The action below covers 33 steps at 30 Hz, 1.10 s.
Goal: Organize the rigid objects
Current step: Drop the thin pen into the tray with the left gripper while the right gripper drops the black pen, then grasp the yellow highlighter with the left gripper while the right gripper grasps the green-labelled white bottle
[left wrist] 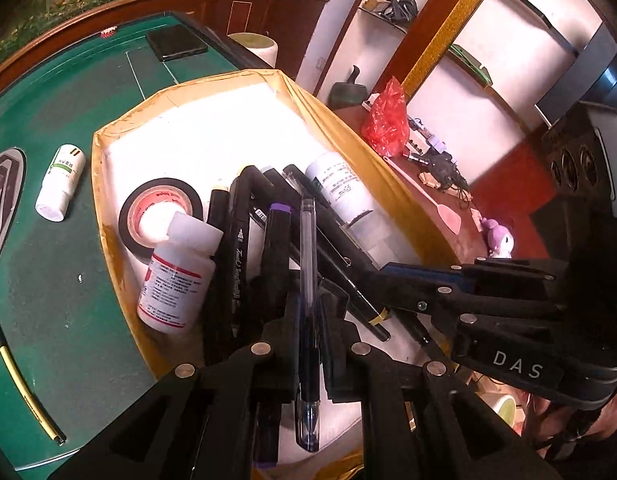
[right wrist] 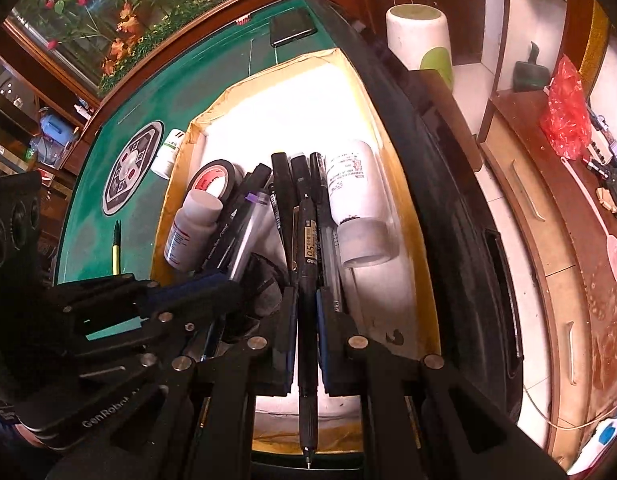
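- The fingers of the left gripper (left wrist: 308, 312) are clamped on a clear-barrelled blue pen (left wrist: 308, 280), which lies along them with its cap end pointing back toward the wrist. The fingers of the right gripper (right wrist: 307, 312) are closed on a black gel pen (right wrist: 307, 300), tip toward the camera.
- Both pens hang over the near end of the gold-rimmed tray (left wrist: 104, 216) on the green bench (left wrist: 48, 280), right above a heap of black markers (left wrist: 240, 240) already lying there.
- Also in the tray: a roll of black tape (left wrist: 156, 212), a red-labelled white bottle (left wrist: 176, 280) leaning on it, and a longer white bottle (left wrist: 340, 188) on its side along the far rim.
- To my eye this is the drop-off step: two pens carried in together, not yet let go.
- Next, I'd say, each hand needs to settle low over the pile and ease its grip so the pens fall parallel to the markers and don't roll out.
- A small white bottle (left wrist: 60, 184) and a yellow-banded pen (left wrist: 24, 380) wait on the felt outside the tray, likely next.
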Motion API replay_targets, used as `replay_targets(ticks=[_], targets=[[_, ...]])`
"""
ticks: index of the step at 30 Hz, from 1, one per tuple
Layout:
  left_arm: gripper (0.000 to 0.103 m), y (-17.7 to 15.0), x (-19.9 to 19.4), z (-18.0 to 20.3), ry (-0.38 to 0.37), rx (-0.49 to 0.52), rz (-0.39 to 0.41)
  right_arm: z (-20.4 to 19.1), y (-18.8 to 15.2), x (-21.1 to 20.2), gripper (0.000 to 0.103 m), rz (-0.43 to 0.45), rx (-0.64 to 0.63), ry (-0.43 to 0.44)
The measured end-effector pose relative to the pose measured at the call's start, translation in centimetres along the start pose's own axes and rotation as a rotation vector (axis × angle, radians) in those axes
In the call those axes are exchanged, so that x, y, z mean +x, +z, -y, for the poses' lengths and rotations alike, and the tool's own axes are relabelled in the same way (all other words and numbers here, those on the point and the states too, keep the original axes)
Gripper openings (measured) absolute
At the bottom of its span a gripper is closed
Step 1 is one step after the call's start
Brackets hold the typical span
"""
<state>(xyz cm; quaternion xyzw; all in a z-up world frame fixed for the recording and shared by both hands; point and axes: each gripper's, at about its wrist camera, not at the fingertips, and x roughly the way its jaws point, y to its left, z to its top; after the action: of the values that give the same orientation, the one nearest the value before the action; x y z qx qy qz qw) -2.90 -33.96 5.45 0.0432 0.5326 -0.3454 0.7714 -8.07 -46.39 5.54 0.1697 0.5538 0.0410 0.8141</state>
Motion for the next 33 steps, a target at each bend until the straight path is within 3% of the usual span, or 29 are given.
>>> replay_targets(ticks=[12,23,28,33], targets=[[0.01,-0.1,-0.8,0.8,0.044,0.085,0.037,-0.3,0.6,0.7,0.009,0.008,0.001,0.011],[0.01,-0.2,-2.1,0.1,0.064,0.102,0.063,-1.2,1.3,0.4,0.01,0.037,-0.01,0.004],[0.024,-0.3,-2.8,-0.3,0.067,0.098,0.081,-1.6,1.4,-0.4,0.012,0.062,-0.013,-0.012],[0.036,-0.5,-4.2,-1.1,0.062,0.079,0.114,-1.9,1.5,-1.5,0.024,0.11,-0.001,-0.032]])
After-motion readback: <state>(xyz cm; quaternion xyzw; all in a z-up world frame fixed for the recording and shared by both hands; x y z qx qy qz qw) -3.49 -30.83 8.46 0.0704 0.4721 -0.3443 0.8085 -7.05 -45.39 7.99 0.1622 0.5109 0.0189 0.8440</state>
